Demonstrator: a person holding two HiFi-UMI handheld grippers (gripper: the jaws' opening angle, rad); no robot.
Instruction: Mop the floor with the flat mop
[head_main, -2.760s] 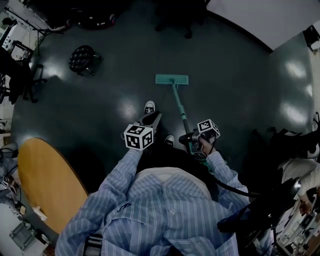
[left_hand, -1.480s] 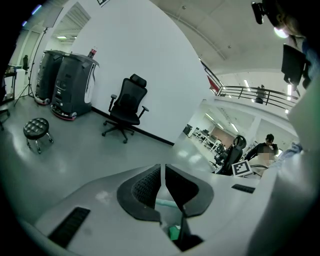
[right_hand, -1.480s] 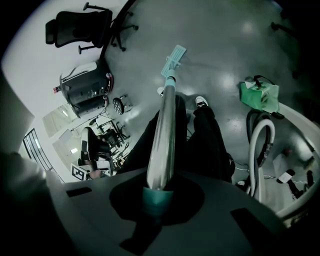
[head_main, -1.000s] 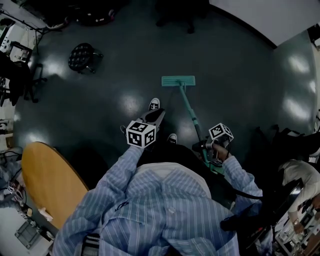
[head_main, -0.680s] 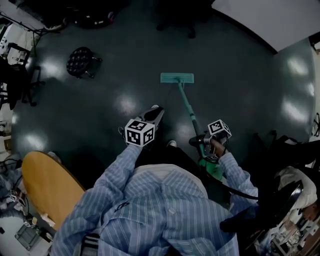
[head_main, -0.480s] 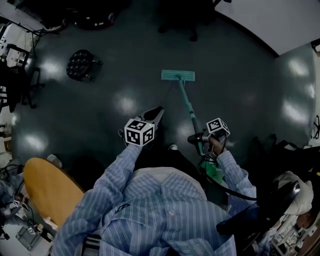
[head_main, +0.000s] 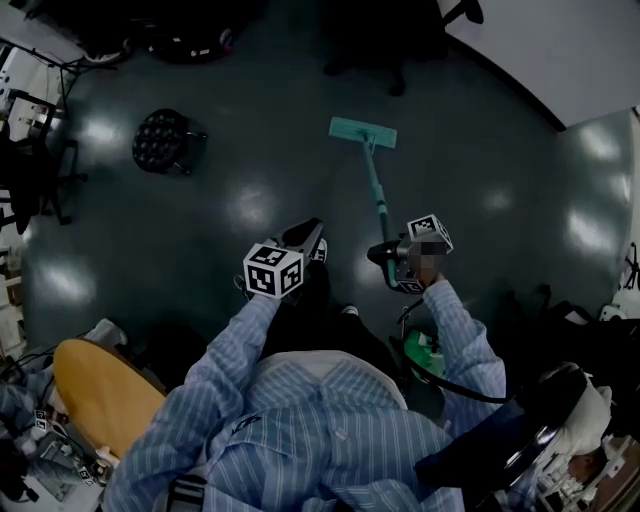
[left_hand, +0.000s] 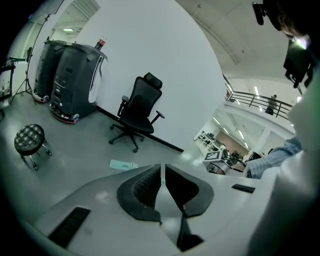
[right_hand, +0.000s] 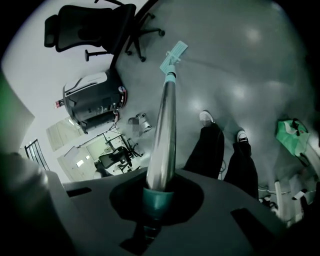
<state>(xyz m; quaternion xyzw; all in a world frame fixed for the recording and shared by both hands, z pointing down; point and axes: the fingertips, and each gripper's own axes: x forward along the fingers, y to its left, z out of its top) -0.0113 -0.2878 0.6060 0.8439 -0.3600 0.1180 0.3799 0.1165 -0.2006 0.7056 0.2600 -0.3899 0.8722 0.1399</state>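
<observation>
The flat mop's teal head (head_main: 362, 131) lies flat on the dark floor ahead of me, and its handle (head_main: 376, 195) slopes back to my right gripper (head_main: 388, 252). That gripper is shut on the mop handle (right_hand: 167, 115), just above its teal grip; the mop head (right_hand: 173, 55) shows at the pole's far end. My left gripper (head_main: 306, 236) hangs apart from the mop, to the left of the handle, jaws together with nothing between them (left_hand: 163, 167). The mop head (left_hand: 123, 164) shows small on the floor beyond it.
A round black stool (head_main: 160, 140) stands at the left and a black office chair (left_hand: 140, 107) by the white wall ahead. Grey machines (left_hand: 75, 80) stand far left. A round wooden table (head_main: 105, 385) is behind on my left, a green bag (head_main: 425, 352) by my right side.
The mop head has slid farther away across the floor, and my right gripper has pushed forward with the handle. The left gripper stays shut and empty beside it.
</observation>
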